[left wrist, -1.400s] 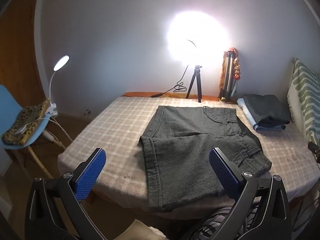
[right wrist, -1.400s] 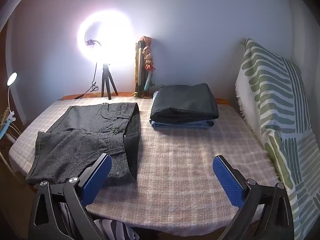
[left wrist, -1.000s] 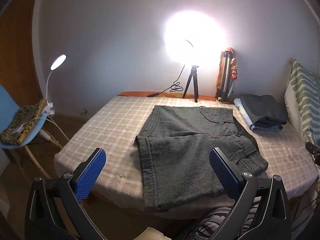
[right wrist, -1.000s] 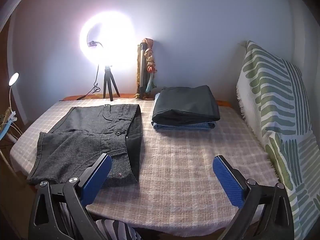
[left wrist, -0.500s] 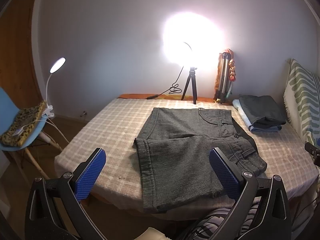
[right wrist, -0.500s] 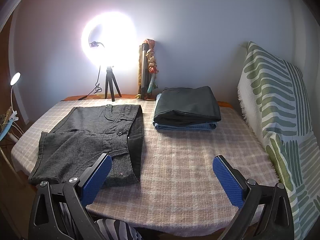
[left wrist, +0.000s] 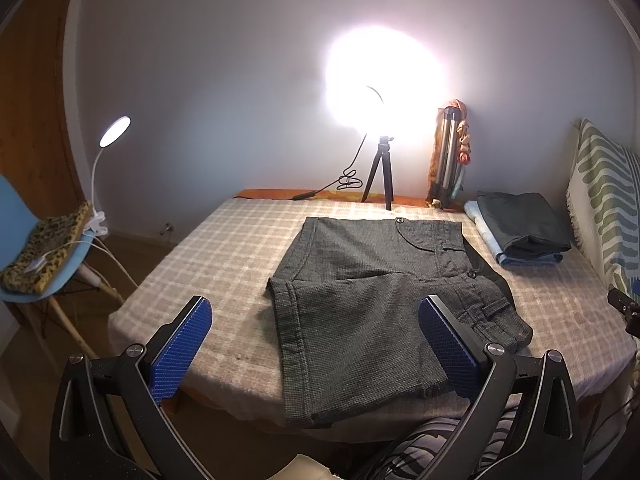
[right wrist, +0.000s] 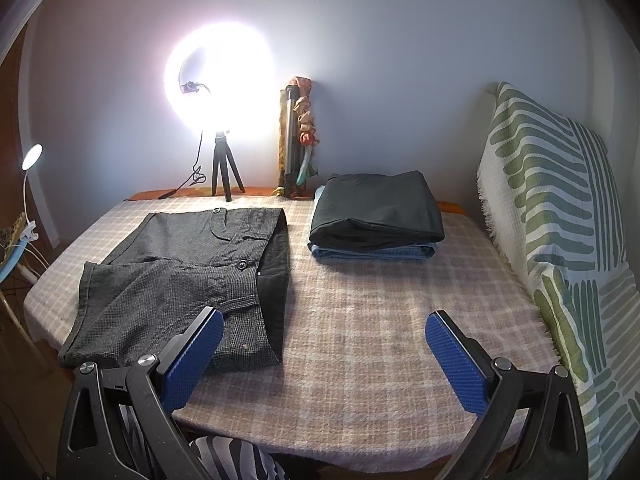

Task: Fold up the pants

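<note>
A: Left wrist view, biggest thing first: bed w/ a pink-and-cream checked blanket [left wrist: 224, 256], filling the middle of the frame.

B: Same in the right wrist view, checked blanket [right wrist: 360, 320] runs to the far wall. Far right there's a white throw w/ green stripes [right wrist: 560, 208], draped upright along the right edge.

A: And the task item?

B: Dark grey woven shorts-length pants [left wrist: 372, 300], flat on the blanket, centre-left of the bed. Waistband to the right, leg hems to the left; the near leg reaches the near bed edge. In the right wrist view the pants [right wrist: 180, 276] sit left of centre.

A: Next down: folded stack, dark garment over a light blue one [right wrist: 376, 216], far right on the bed, apart from the pants.

B: Bright ring light on a small black tripod [left wrist: 382, 172] at the far wall. White clip-on desk lamp [left wrist: 114, 132] far left, by a light blue chair [left wrist: 44, 280].

A: Tongs?

B: Left gripper [left wrist: 316, 340] released, blue pads wide apart, nothing between, held near the bed's near edge. Right gripper [right wrist: 320, 352] likewise released, empty, near edge too.
</note>
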Tool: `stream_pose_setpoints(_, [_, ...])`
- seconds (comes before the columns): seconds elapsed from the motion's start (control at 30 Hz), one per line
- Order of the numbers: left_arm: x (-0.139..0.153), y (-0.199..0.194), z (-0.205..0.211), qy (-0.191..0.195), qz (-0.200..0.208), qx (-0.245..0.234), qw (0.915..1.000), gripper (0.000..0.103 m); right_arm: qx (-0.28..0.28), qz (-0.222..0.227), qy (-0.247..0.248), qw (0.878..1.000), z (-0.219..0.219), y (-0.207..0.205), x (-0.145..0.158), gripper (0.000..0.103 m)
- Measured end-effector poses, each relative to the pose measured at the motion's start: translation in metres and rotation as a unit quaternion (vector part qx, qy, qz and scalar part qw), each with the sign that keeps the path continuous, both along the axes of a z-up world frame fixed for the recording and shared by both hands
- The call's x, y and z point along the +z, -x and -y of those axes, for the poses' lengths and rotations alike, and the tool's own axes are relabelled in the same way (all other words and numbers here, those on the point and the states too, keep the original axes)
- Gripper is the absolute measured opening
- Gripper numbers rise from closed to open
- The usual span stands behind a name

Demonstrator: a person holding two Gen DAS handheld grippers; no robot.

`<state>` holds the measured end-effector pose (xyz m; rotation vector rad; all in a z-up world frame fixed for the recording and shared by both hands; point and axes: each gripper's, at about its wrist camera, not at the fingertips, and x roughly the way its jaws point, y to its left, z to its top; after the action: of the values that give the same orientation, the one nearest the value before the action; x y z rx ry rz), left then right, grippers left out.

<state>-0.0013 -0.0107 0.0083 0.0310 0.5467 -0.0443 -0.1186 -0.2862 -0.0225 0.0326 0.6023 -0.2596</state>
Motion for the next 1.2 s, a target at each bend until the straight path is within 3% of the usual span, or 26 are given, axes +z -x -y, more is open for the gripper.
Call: stream_pose_setpoints(1.2, [-0.0015,0.0002,0.0022,-0.001,0.001,-0.002,1.0,0.103,0.004,-0.002,-0.005,1.0,-0.0026,-0.0006,-0.0031,0.102])
